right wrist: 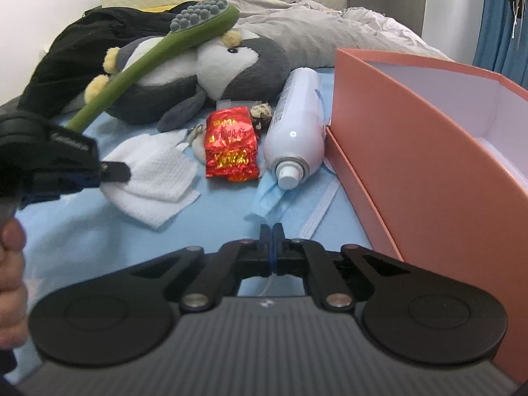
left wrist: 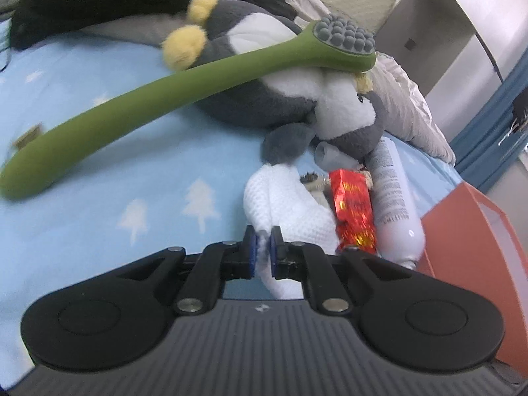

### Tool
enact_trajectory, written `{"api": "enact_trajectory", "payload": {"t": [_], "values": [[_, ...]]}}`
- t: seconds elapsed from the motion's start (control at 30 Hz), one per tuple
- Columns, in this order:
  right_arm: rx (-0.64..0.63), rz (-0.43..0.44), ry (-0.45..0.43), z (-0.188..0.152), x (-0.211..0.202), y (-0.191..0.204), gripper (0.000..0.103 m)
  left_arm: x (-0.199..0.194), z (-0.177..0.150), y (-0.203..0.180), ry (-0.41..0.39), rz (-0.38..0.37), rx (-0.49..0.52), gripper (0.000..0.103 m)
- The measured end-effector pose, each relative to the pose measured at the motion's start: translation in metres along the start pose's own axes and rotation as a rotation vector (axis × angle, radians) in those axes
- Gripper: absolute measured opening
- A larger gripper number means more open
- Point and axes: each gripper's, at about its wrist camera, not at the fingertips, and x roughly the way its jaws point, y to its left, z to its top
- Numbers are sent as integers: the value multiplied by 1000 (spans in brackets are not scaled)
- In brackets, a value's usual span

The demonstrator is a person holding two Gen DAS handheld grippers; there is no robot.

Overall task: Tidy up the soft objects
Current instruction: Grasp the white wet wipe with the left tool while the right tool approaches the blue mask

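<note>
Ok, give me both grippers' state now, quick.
Left gripper: shut on the white cloth.
Right gripper: shut on the blue face mask, pinching its edge.

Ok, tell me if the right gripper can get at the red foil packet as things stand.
Probably not yet: the right gripper is shut on the blue face mask. Otherwise the red foil packet lies uncovered just ahead.

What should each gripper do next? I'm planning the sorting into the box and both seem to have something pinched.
Probably lift both a little. The left gripper is shut on the white cloth, and the right gripper looks shut on the blue face mask, whose far end lies under the spray can. Then carry the mask toward the open pink box beside it.
</note>
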Motion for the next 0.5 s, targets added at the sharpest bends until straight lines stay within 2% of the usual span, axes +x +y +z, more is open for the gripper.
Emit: {"api": "enact_trajectory", "payload": {"t": [0.13,0.3,0.33,0.37,0.4,0.5], "values": [[13,13,-6,-6,-14,-3,4,-32,-18,10,-9,6,-42,10],[64,56,-10,-6,-15,-3,8,-46,-33,15,-5,22,-44,10],[63,62,-9,-4,-14,-2,16,-46,-34,17,-2,21,-49,10],[64,67,-14,-3,-13,-1,32,-46,-35,18,1,20,-53,10],[66,72,-25,-1,-12,0,38,-46,-36,19,2,21,-54,10],[55,48,-44,6,-2,5,39,-44,-39,20,6,21,-53,10]]}}
